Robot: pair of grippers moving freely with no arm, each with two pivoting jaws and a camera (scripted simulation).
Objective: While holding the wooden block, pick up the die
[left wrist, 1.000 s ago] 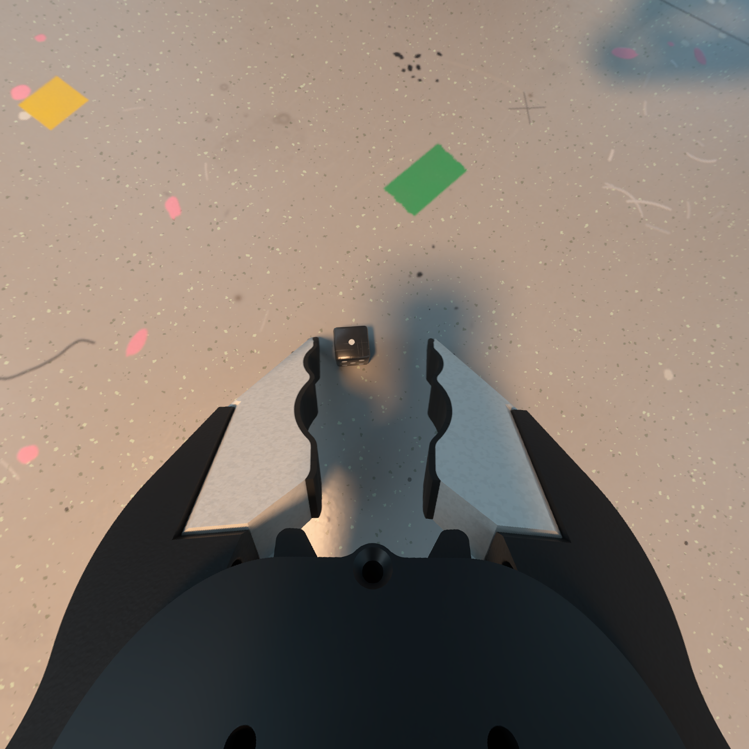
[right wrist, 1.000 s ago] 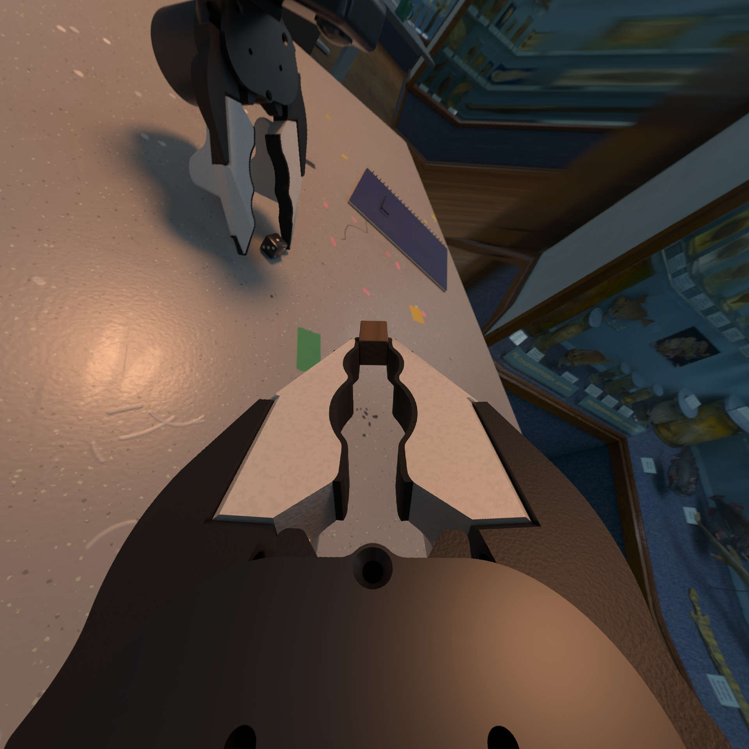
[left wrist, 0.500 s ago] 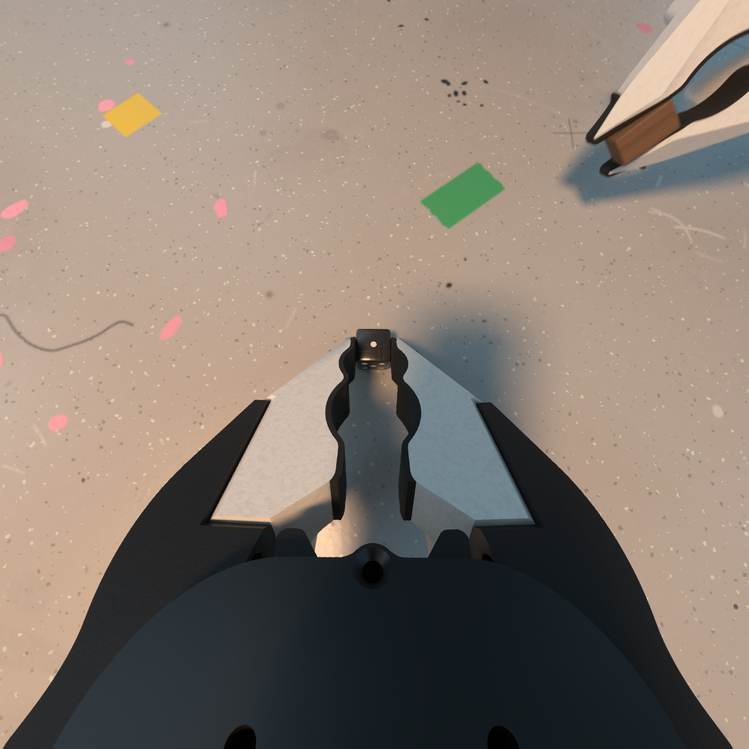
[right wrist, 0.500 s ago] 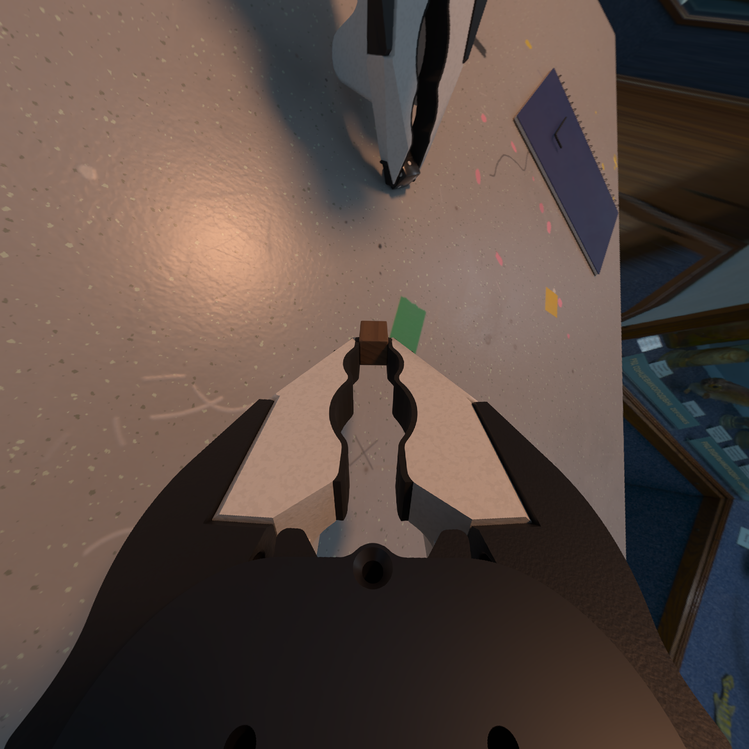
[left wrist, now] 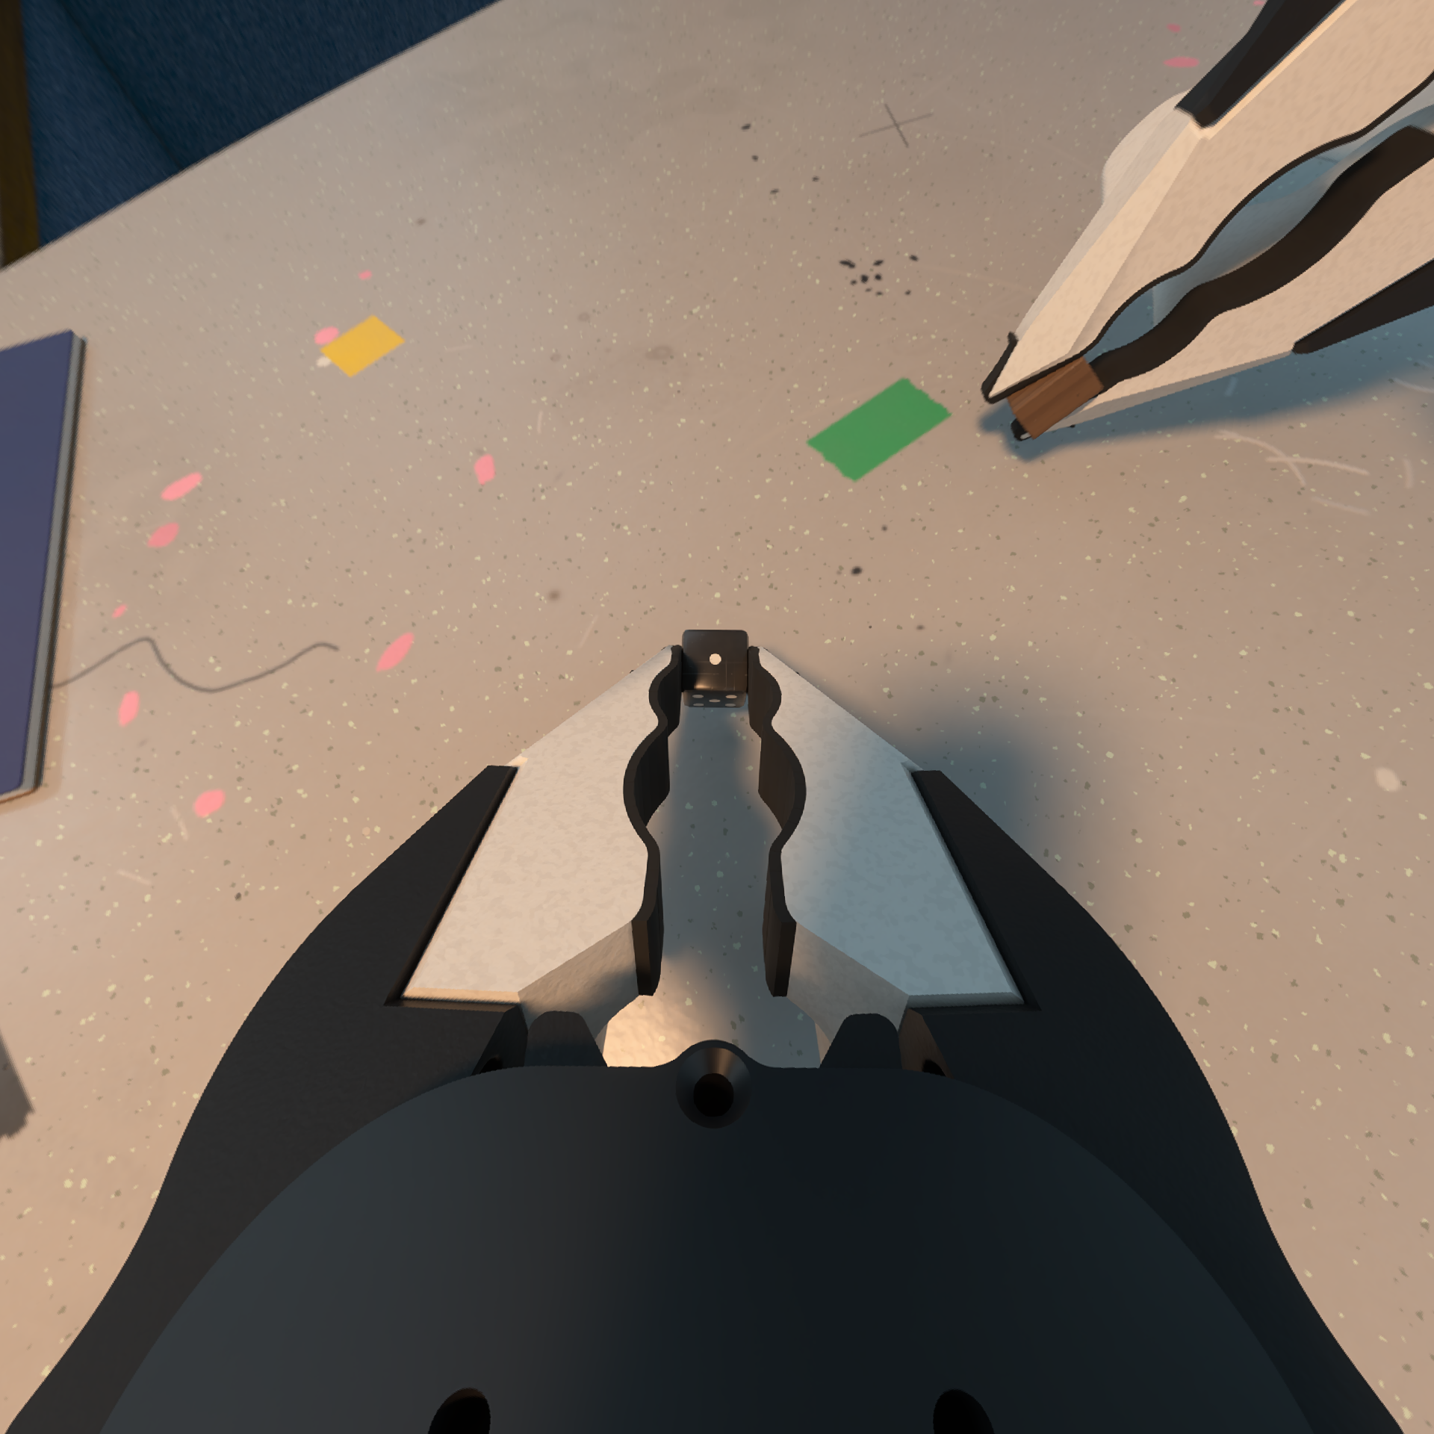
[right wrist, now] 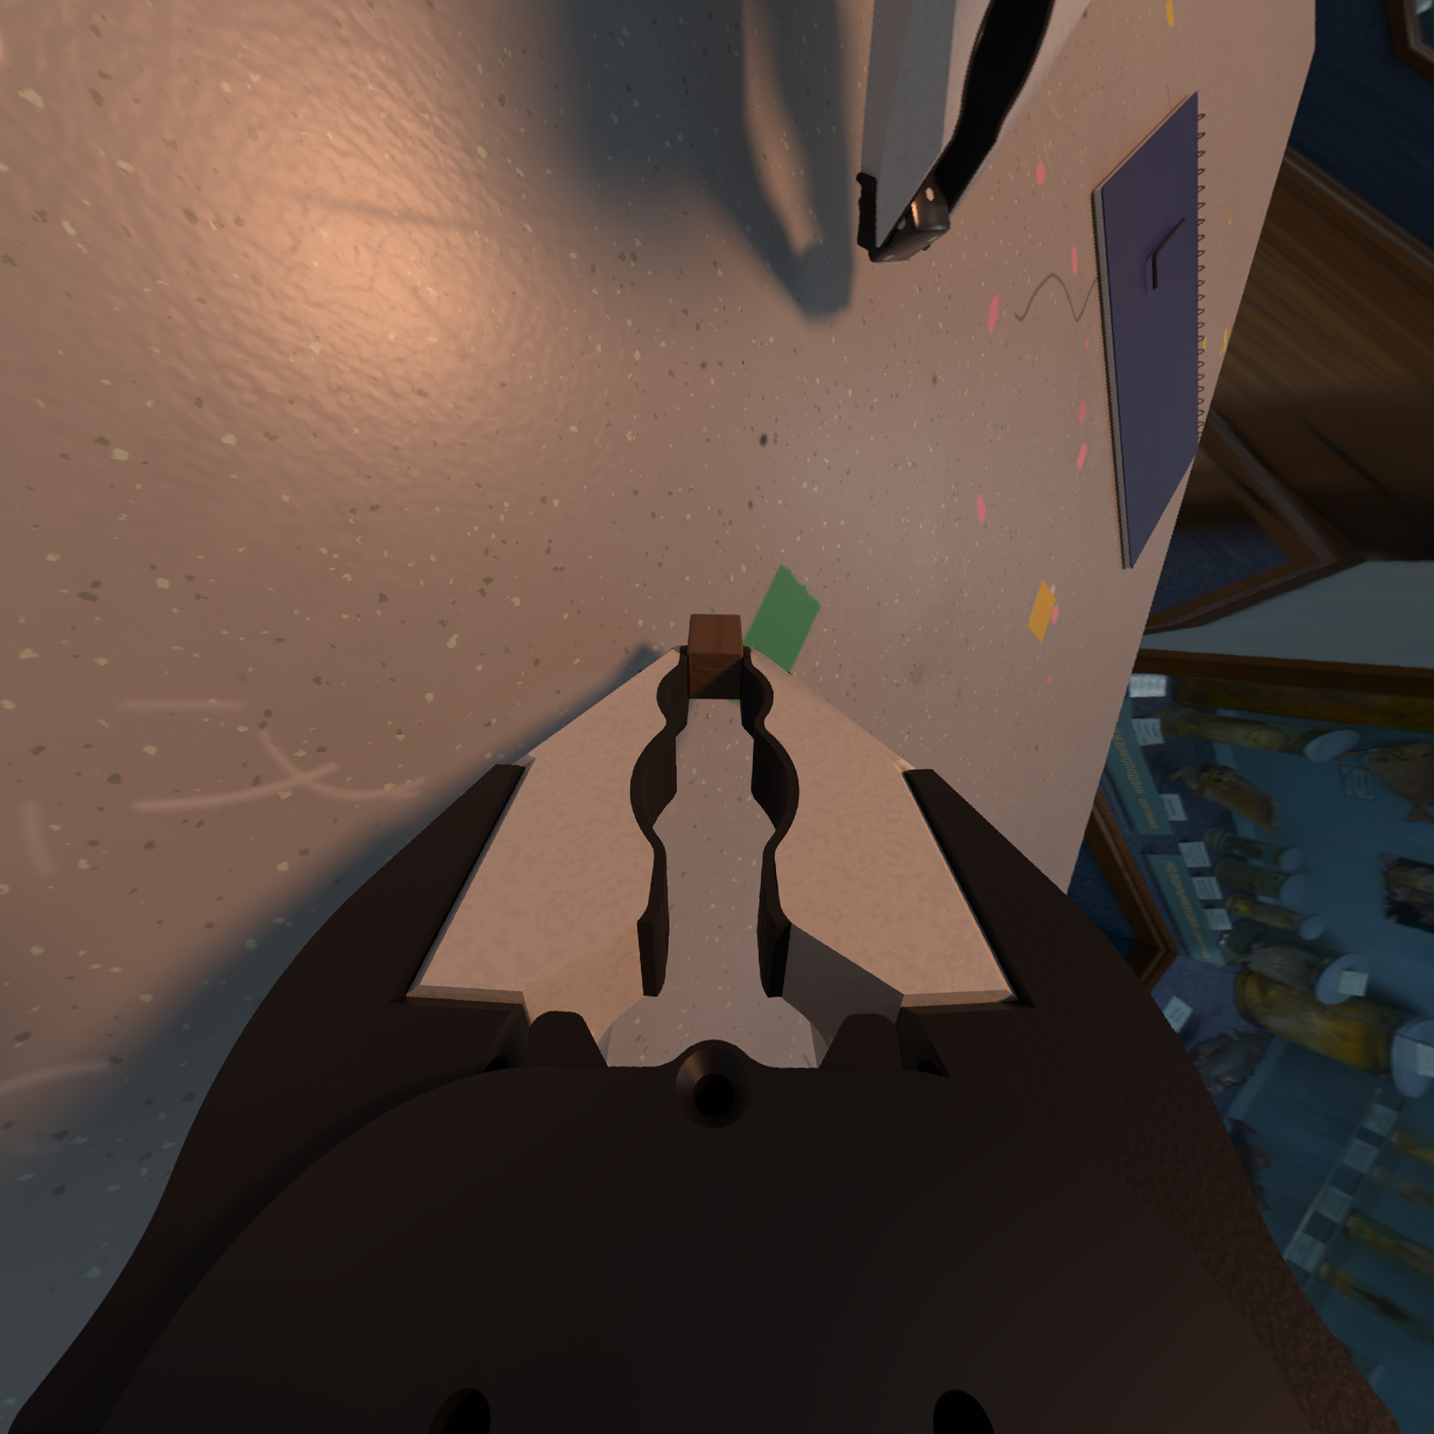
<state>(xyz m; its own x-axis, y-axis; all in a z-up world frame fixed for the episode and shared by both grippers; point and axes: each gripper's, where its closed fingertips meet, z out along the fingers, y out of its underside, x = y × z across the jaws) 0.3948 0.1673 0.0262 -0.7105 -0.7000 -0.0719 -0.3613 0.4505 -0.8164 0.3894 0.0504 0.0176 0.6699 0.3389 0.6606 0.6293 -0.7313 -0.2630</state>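
Note:
My left gripper (left wrist: 715,669) is shut on the small black die (left wrist: 715,661), held between its fingertips above the speckled table (left wrist: 543,194). My right gripper (right wrist: 715,659) is shut on the small brown wooden block (right wrist: 715,644) at its fingertips, above the table. In the left wrist view the right gripper (left wrist: 1040,403) shows at the upper right with the wooden block (left wrist: 1055,397) in its tips. In the right wrist view the left gripper (right wrist: 908,225) shows at the top with the die (right wrist: 927,209) in its tips.
A dark blue notebook (left wrist: 31,559) (right wrist: 1156,326) lies near the table edge. A green patch (left wrist: 877,428) (right wrist: 784,625), a yellow patch (left wrist: 361,345) (right wrist: 1041,611), pink flecks and a thin dark scribble (left wrist: 194,667) mark the tabletop. The table edge (right wrist: 1117,698) drops off to the right.
My left gripper closed on the die and has lifted it off the table. The right gripper, still holding the block, has come nearer the green patch.

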